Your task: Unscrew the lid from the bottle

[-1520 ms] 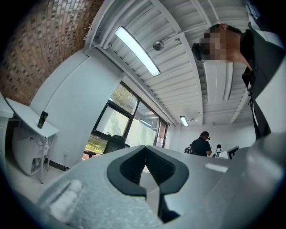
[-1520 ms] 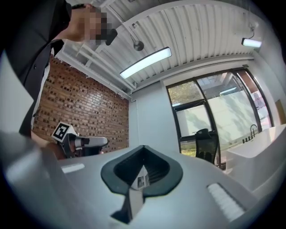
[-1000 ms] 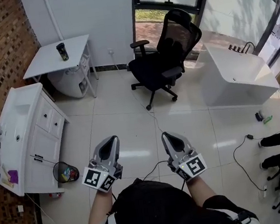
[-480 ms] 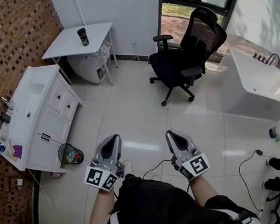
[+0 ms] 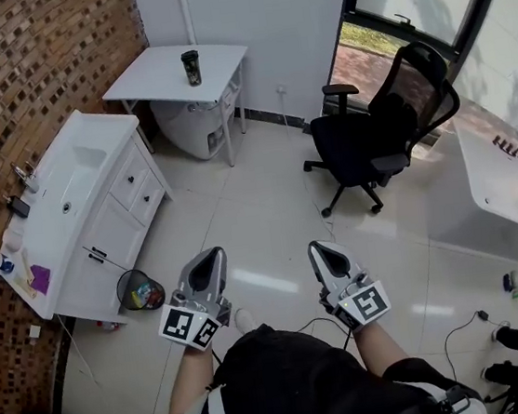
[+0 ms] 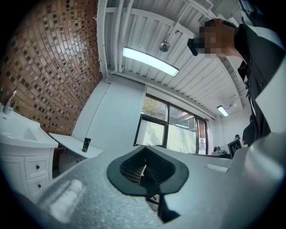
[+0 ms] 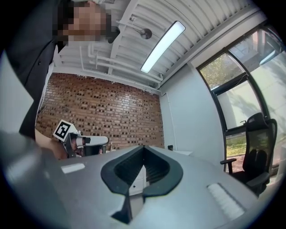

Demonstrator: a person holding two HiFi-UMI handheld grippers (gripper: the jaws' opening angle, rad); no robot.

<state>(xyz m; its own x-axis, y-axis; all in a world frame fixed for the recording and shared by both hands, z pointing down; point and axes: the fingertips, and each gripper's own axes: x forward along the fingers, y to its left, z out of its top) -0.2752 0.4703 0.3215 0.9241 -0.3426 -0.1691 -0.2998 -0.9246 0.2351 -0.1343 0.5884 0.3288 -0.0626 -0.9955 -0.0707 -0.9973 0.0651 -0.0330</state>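
Note:
A dark bottle with a lid (image 5: 190,67) stands upright on a small white table (image 5: 154,78) against the far wall, several steps away across the floor. It shows small in the left gripper view as the bottle (image 6: 86,144). My left gripper (image 5: 211,255) and right gripper (image 5: 319,247) are held side by side at waist height over the tiled floor, pointing forward. Both are shut with nothing between their jaws, as the left gripper (image 6: 144,166) and right gripper (image 7: 143,169) views show. The left gripper's marker cube (image 7: 63,130) shows in the right gripper view.
A white vanity with a sink (image 5: 71,201) lines the brick wall at left, with a waste bin (image 5: 139,290) at its near end. A black office chair (image 5: 378,145) stands at the right middle and a white bathtub (image 5: 501,195) beyond it. Cables lie on the floor.
The view has swung left and moved forward: the table with the bottle, the vanity and the chair have shifted right and nearer. Both grippers keep their pose and stay shut.

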